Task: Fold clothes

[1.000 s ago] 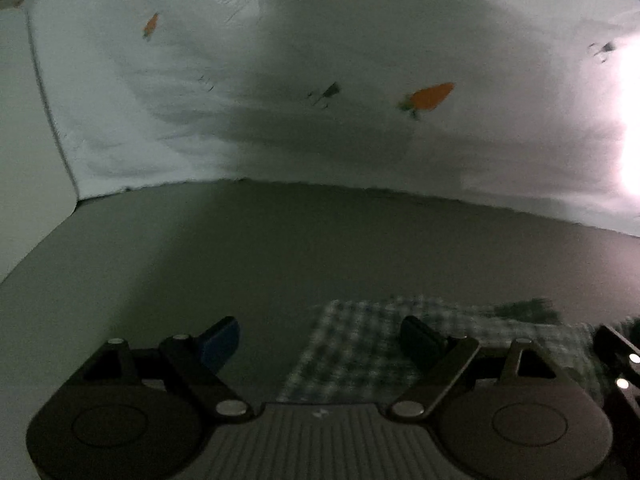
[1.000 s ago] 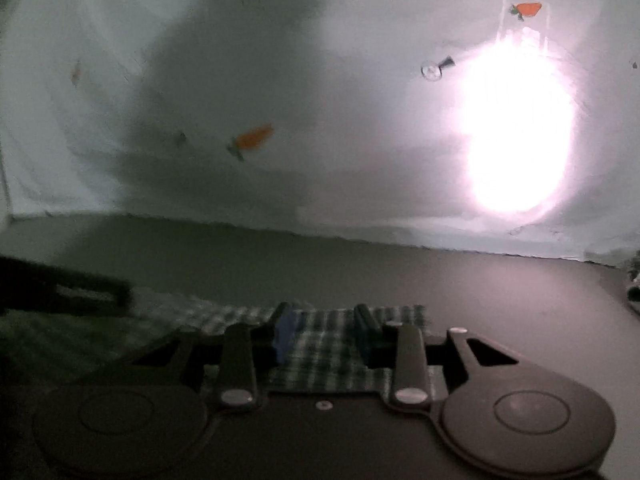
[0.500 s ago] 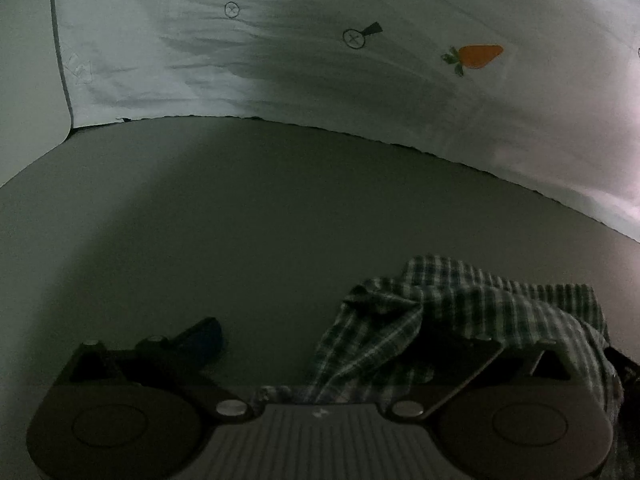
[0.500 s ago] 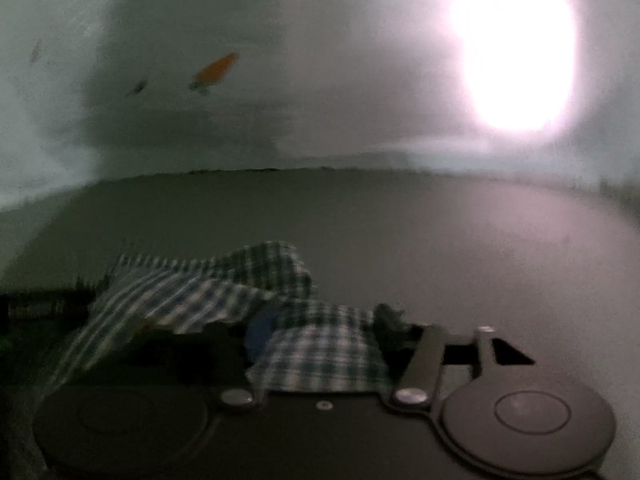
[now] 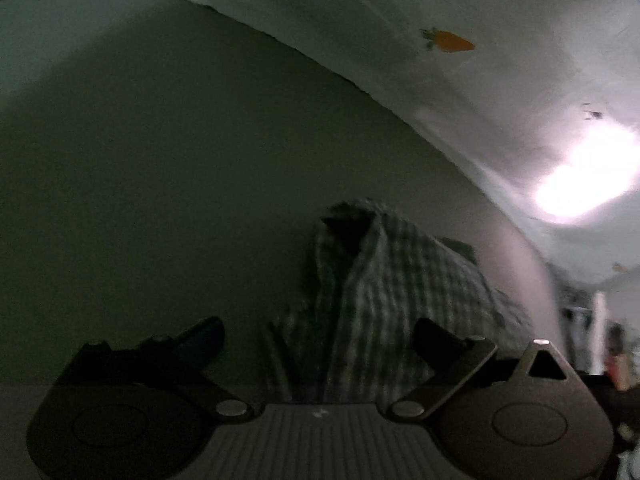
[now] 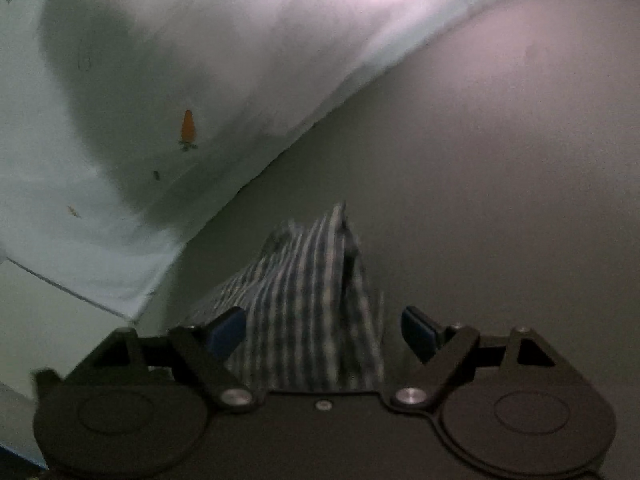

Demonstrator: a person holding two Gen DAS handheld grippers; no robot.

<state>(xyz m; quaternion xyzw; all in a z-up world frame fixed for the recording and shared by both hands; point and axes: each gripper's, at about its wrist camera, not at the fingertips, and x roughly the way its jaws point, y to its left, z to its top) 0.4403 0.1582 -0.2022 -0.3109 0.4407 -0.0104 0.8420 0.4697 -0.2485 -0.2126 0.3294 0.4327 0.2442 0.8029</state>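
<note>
A green-and-white checked cloth [image 5: 380,280] lies bunched in a heap on the grey surface [image 5: 180,160]. In the left wrist view my left gripper [image 5: 318,338] stands wide with the cloth between its fingers; the jaws are closing, and the blue left pad [image 5: 200,340] is clear of the fabric. In the right wrist view the same cloth [image 6: 308,280] rises in a ridge between the fingers of my right gripper [image 6: 320,332]. Its jaws are opening, and the right pad [image 6: 416,336] stands apart from the cloth.
A white sheet with carrot prints [image 5: 448,40] borders the grey surface on its far side, also in the right wrist view [image 6: 188,128]. A bright glare [image 5: 580,188] falls on it. Blurred clutter [image 5: 616,356] shows at the far right.
The right jaws went from narrow on the cloth's edge to wide. The cloth went from flat to a bunched heap. Both views have tilted and dipped toward the surface.
</note>
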